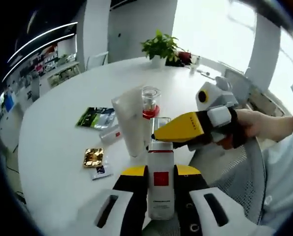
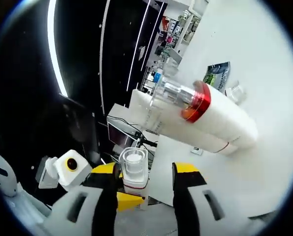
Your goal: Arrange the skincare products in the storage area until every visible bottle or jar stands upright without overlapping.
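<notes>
- White-bodied bottle with a red square label stands upright between the jaws of the left hand-held gripper, which clamps its body above the near edge of the bench.
- The right hand-held gripper reaches in from the right in the left gripper view, its yellow jaw tips at the clear cap of that bottle; in the right gripper view the same cap sits between its jaws, which look close on it, though I cannot tell if they grip.
- Standing so far, by my reading: a tall white tube and a clear-capped bottle with a red collar, close together mid-bench.
- Left to do, as I judge it: set the held bottle down upright, and raise the small bottle lying on its side just beside the tube's foot.
- Flat sachets, one green, one gold and one small white, lie to the left; they are not bottles or jars.
- Room: the bench is broad and bare beyond the cluster towards a potted plant at its far side. The held bottle sits over the near rim, so the set-down should go further in, clear of the tube.
</notes>
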{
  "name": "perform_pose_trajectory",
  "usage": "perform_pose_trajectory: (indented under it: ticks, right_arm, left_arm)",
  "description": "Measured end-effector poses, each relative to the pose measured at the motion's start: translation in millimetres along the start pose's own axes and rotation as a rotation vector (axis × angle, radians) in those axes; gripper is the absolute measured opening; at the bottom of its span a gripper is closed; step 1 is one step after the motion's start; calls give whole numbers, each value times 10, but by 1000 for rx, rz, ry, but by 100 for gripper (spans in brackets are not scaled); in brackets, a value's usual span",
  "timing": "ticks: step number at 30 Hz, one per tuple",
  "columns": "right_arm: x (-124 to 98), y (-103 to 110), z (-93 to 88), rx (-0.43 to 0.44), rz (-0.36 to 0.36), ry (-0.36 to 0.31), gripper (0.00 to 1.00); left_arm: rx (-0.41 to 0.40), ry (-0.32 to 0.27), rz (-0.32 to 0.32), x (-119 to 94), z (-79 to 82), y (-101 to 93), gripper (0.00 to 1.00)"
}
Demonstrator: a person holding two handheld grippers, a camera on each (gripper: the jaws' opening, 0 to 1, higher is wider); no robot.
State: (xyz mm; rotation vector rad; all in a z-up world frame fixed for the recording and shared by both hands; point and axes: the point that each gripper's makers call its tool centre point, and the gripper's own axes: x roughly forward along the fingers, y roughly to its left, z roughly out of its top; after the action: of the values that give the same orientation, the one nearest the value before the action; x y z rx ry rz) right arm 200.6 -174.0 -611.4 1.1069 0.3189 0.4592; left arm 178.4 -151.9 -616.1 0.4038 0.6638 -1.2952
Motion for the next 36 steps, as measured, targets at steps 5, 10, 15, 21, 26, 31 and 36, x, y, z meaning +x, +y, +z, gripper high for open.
perform_pose_trajectory:
  ticks: [5,10,15,21,26,31,36]
  right_arm:
    - [21,6,-6,7,-2,-1,38]
    - [24,-5,11,26,-5,-20,32]
    - [-17,-26,46,26,-15,-37,27]
    - [-15,-27,75,37,-15,-46,23]
    - [-7,4,88,11,-3,-46,20]
    - [-32,64,136,-103,2,-41,19]
    - [-43,70,163,-147,6,-34,18]
  left_arm:
    - [35,3,3,45,19,-123,17]
    - [80,16,30,67,-11,-106,17]
    - [100,2,91,48,-3,26,17]
    - [114,-2,91,63,-10,8,17]
    - [119,-6,109,87,-15,24,17]
    - [197,-54,120,115,21,24,18]
    - [186,-80,82,154,27,9,19]
